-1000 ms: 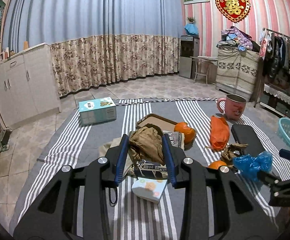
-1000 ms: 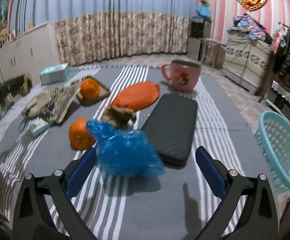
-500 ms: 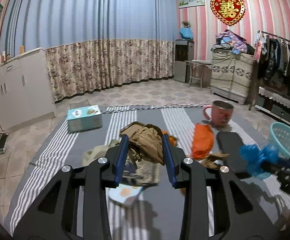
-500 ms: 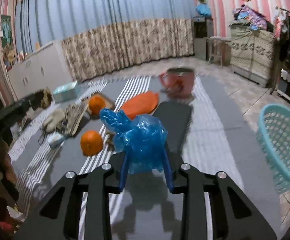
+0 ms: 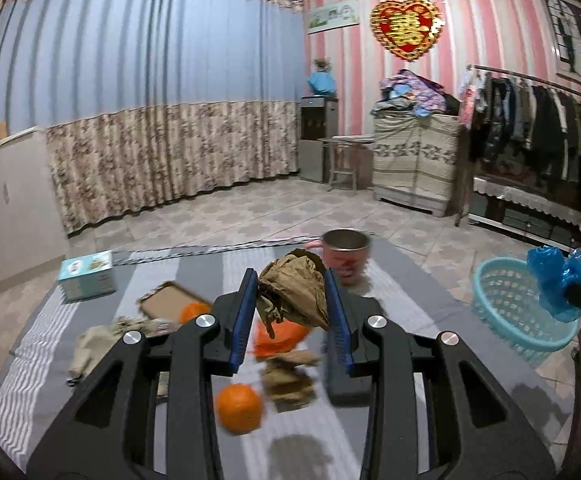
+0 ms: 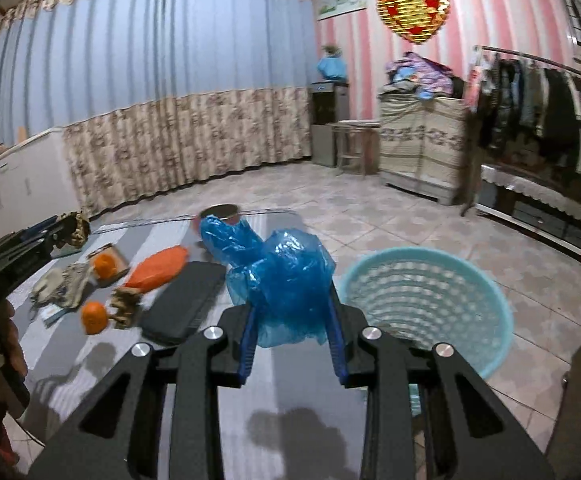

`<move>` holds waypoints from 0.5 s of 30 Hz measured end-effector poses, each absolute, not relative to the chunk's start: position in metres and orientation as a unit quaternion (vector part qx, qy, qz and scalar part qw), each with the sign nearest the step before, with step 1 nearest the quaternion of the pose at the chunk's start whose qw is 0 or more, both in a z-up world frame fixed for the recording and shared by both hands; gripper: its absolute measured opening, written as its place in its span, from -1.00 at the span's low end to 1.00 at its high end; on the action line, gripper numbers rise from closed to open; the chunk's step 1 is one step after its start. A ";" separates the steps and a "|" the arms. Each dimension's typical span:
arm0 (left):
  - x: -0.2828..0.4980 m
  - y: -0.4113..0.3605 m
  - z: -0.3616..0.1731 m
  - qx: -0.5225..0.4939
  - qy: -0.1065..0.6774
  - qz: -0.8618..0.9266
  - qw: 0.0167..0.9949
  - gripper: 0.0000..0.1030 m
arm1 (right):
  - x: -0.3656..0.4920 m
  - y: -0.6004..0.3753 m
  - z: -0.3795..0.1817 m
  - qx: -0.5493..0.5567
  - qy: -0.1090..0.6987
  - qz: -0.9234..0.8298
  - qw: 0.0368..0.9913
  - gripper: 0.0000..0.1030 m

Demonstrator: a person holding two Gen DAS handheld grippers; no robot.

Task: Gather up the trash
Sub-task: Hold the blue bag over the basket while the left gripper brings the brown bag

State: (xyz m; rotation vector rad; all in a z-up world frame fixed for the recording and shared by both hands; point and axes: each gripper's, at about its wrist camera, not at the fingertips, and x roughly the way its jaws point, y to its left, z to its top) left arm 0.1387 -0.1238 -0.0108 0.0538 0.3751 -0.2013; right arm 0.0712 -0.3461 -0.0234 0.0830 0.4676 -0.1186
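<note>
My right tool (image 6: 293, 334) grips the blue bag (image 6: 280, 280) beside the basket (image 6: 426, 300); my left tool (image 5: 292, 320) clamps crumpled brown paper (image 5: 296, 292). Neither is dropped; wrappers remain on the striped worktop (image 5: 30, 368).

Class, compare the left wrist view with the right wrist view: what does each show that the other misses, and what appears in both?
Only the left wrist view: the teal box on the cloth, and the left tool gripping brown paper up close.
Only the right wrist view: a hand at the left edge, and the basket's whole inside.
Both: the blue bag held in the right tool, the basket, oranges, mug and black case.
</note>
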 end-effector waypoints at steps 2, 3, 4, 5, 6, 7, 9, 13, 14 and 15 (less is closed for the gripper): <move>0.137 -0.141 -0.010 0.031 0.184 -0.110 0.976 -0.35 | 0.066 -0.364 -0.022 0.048 0.227 -0.075 0.970 -0.40; 0.137 -0.148 -0.009 0.031 0.183 -0.114 0.976 -0.35 | 0.064 -0.370 -0.022 0.050 0.225 -0.080 0.970 -0.40; 0.136 -0.157 -0.008 0.032 0.182 -0.120 0.975 -0.34 | 0.061 -0.377 -0.021 0.052 0.223 -0.087 0.970 -0.40; 0.135 -0.166 -0.008 0.033 0.182 -0.128 0.974 -0.34 | 0.060 -0.383 -0.022 0.053 0.222 -0.093 0.969 -0.40; 0.134 -0.175 -0.007 0.035 0.181 -0.133 0.974 -0.34 | 0.058 -0.391 -0.021 0.051 0.220 -0.102 0.969 -0.40; 0.134 -0.181 -0.007 0.037 0.180 -0.138 0.973 -0.34 | 0.056 -0.396 -0.021 0.050 0.219 -0.107 0.969 -0.40; 0.132 -0.197 -0.007 0.043 0.180 -0.148 0.971 -0.34 | 0.052 -0.406 -0.020 0.047 0.213 -0.119 0.969 -0.40; 0.130 -0.225 -0.008 0.054 0.180 -0.165 0.968 -0.34 | 0.045 -0.426 -0.023 0.059 0.206 -0.136 0.967 -0.40; 0.131 -0.230 -0.007 0.056 0.181 -0.170 0.967 -0.34 | 0.044 -0.430 -0.025 0.062 0.205 -0.140 0.967 -0.40; 0.133 -0.234 -0.007 0.057 0.180 -0.175 0.966 -0.34 | 0.043 -0.436 -0.027 0.066 0.206 -0.145 0.965 -0.40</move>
